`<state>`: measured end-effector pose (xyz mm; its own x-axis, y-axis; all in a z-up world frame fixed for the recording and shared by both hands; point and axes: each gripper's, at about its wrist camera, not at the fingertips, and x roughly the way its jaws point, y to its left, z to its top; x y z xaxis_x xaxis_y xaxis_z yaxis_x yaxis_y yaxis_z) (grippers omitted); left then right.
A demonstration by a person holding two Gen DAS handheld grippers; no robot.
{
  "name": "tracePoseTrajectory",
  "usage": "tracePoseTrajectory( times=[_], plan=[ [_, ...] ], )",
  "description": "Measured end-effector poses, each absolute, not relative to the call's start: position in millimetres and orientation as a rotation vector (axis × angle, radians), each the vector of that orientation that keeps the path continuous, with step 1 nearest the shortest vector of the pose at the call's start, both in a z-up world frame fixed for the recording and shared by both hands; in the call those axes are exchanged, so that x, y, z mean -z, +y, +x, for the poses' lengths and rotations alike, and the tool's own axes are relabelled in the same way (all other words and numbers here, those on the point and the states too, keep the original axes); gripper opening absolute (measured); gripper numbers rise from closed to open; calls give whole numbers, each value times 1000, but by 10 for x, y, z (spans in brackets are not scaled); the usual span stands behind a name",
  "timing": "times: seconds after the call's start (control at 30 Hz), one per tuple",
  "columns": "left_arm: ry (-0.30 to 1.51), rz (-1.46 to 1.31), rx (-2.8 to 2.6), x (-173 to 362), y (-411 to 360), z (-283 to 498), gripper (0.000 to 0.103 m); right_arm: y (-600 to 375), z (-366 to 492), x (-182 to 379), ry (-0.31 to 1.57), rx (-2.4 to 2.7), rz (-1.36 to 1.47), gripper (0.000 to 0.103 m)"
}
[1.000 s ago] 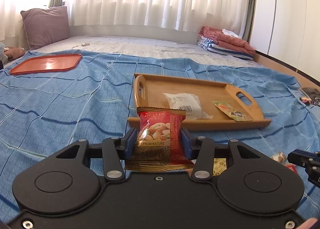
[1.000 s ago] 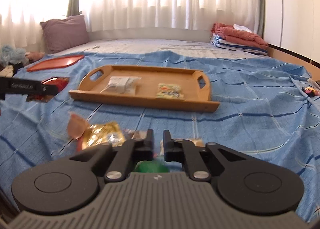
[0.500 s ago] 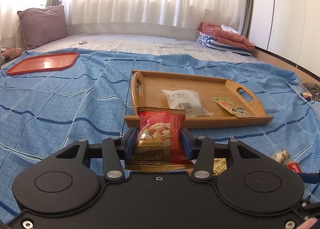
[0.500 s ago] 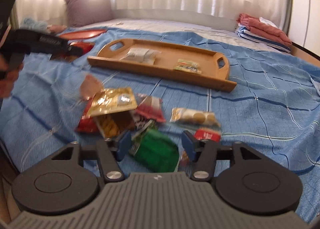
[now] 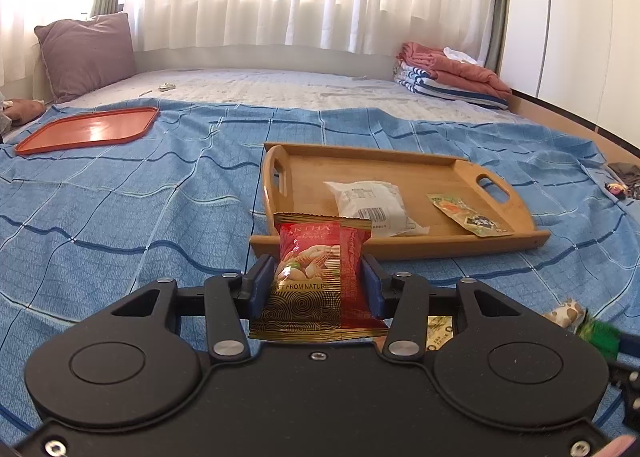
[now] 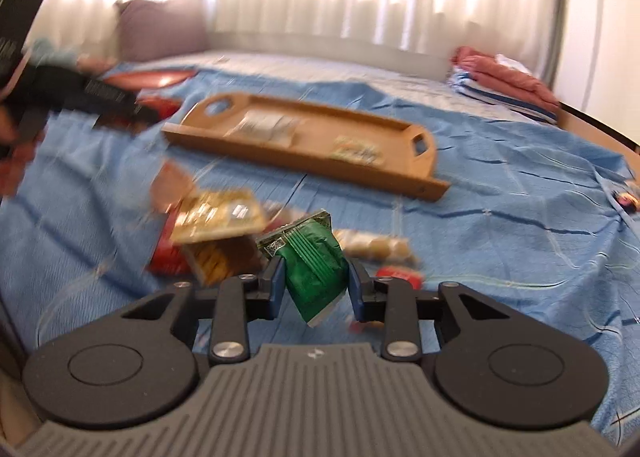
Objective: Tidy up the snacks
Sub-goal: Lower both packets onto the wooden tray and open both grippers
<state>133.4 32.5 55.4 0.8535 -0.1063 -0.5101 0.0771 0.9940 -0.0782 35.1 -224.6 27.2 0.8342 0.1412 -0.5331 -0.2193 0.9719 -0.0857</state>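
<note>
Snacks were what we handled on the bed, one packet in each pair of tongs. From the left wrist camera we saw our left gripper (image 5: pixel 315 289) narrowed onto a red nut packet (image 5: pixel 316 277), the blue pads pressing its two sides and the packet standing upright between them. Beyond it a wooden tray (image 5: pixel 424 169) lay on the blue bedspread (image 5: pixel 120 217), toward the bed's right half. On the tray we saw a white packet (image 5: pixel 370 205) near its middle and a small green-and-orange sachet (image 5: pixel 466 215) nearer its right handle. An orange tray (image 5: pixel 90 128) sat well apart, toward the far left edge of the bedspread. A purple pillow (image 5: pixel 88 53) leaned at the far left corner, and folded blankets (image 5: pixel 452 75) were stacked at the far right corner.

From the right wrist camera, which was blurred, we saw our right gripper (image 6: pixel 316 287), whose jaws had just been closing, clamped on a green packet (image 6: pixel 314 265) that sat tilted between the pads. Just behind it a loose pile of snacks (image 6: pixel 212 233) lay on the bedspread, near the front edge of the wooden tray. Our left gripper showed dark at the left edge.
</note>
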Motion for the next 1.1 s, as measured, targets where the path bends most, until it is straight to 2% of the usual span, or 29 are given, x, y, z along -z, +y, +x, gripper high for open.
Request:
tracePoseTrajectory(
  times=[0.27, 0.53, 0.8, 1.1],
  plan=[
    [515, -57, 95, -655, 279, 1577, 45, -2467, 780, -596, 493, -120, -34, 37],
    [558, -124, 89, -702, 313, 2192, 45, -2612, 1563, -773, 544, -106, 49, 37],
    [603, -95, 35, -485, 223, 2708, 45, -2663, 2263, -621, 656, -71, 90, 37],
    [658, -70, 25, -236, 128, 2996, 45, -2660, 2661, -319, 739, -10, 97, 37]
  ],
)
